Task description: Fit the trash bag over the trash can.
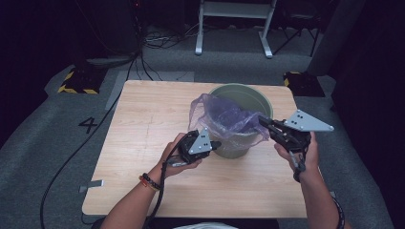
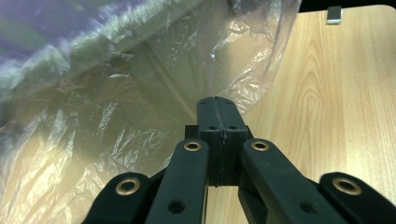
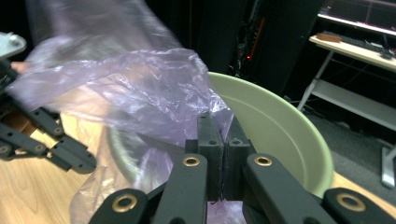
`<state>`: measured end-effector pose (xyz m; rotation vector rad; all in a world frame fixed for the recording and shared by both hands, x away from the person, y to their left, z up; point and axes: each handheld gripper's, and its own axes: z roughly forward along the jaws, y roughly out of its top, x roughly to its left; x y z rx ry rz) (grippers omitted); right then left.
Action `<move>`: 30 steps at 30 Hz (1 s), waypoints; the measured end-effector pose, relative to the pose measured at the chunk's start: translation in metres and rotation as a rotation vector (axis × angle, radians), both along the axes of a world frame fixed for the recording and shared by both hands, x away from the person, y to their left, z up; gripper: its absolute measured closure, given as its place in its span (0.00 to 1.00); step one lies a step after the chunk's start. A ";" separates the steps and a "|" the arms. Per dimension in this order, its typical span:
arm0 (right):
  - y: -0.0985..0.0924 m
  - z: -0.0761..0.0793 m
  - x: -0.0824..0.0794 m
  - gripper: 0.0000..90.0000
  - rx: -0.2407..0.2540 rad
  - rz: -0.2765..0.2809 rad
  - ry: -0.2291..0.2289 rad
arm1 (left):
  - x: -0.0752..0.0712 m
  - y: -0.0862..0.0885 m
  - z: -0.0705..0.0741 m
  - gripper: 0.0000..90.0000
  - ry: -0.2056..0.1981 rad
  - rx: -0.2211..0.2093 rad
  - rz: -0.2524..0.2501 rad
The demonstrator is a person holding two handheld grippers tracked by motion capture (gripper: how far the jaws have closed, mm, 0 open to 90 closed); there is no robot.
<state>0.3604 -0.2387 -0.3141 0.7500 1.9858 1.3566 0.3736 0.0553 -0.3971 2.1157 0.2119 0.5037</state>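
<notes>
From above, your thin purple bag (image 1: 224,117) drapes crumpled over the near rim of the green bin (image 1: 243,98) on the wooden table (image 1: 143,124). Your left gripper (image 1: 217,143) and right gripper (image 1: 261,121) each pinch its edge.

In the left gripper view, your jaws are clenched on clear, wrinkled film (image 2: 140,93).

In the right gripper view, your jaws clamp the purple plastic (image 3: 140,88) at the bin's rim (image 3: 289,126).

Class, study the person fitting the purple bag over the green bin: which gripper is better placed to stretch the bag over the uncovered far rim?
Probably the right gripper: it pinches the purple bag at the green bin rim, beside the bare far edge. The left gripper grips low on the near side.
</notes>
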 end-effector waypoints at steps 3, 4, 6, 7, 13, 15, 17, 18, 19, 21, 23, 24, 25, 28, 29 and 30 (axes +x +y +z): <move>-0.008 -0.007 0.003 0.99 0.007 -0.031 0.011 | 0.001 -0.002 -0.002 1.00 0.007 -0.003 0.000; -0.009 -0.009 0.005 0.99 0.010 -0.039 0.016 | 0.001 -0.001 -0.002 1.00 0.008 -0.004 0.000; -0.013 -0.013 0.009 0.99 0.015 -0.059 0.022 | 0.002 0.000 -0.003 1.00 0.011 -0.004 0.005; -0.014 -0.014 0.010 0.99 0.020 -0.063 0.024 | 0.002 0.001 -0.004 1.00 0.011 -0.004 0.004; -0.019 -0.020 0.015 0.99 0.041 -0.064 0.034 | -0.002 0.014 -0.010 0.97 0.023 -0.031 0.010; -0.020 -0.021 0.015 0.99 0.045 -0.063 0.035 | -0.006 0.022 -0.011 0.88 0.026 -0.037 0.021; -0.021 -0.022 0.014 0.99 0.049 -0.061 0.031 | -0.009 0.030 -0.009 0.76 0.025 -0.061 0.047; -0.022 -0.022 0.014 0.99 0.051 -0.060 0.030 | -0.011 0.037 -0.007 0.71 0.033 -0.085 0.062; -0.022 -0.022 0.013 0.99 0.056 -0.055 0.029 | -0.012 0.042 -0.005 0.69 0.031 -0.102 0.068; -0.022 -0.021 0.013 0.99 0.054 -0.053 0.025 | -0.013 0.052 0.000 0.59 0.036 -0.135 0.104; -0.023 -0.021 0.013 0.99 0.056 -0.050 0.024 | -0.013 0.058 0.004 0.45 0.047 -0.160 0.144; -0.023 -0.021 0.013 0.99 0.055 -0.050 0.023 | -0.013 0.062 0.006 0.39 0.045 -0.172 0.174; -0.023 -0.022 0.013 0.99 0.056 -0.050 0.024 | -0.014 0.065 0.008 0.34 0.046 -0.185 0.188; -0.023 -0.023 0.013 0.99 0.054 -0.049 0.027 | -0.015 0.072 0.015 0.24 0.051 -0.220 0.198; -0.024 -0.023 0.014 0.99 0.052 -0.049 0.026 | -0.015 0.074 0.018 0.22 0.056 -0.236 0.199; -0.024 -0.023 0.014 0.99 0.052 -0.050 0.026 | -0.014 0.076 0.020 0.20 0.064 -0.250 0.190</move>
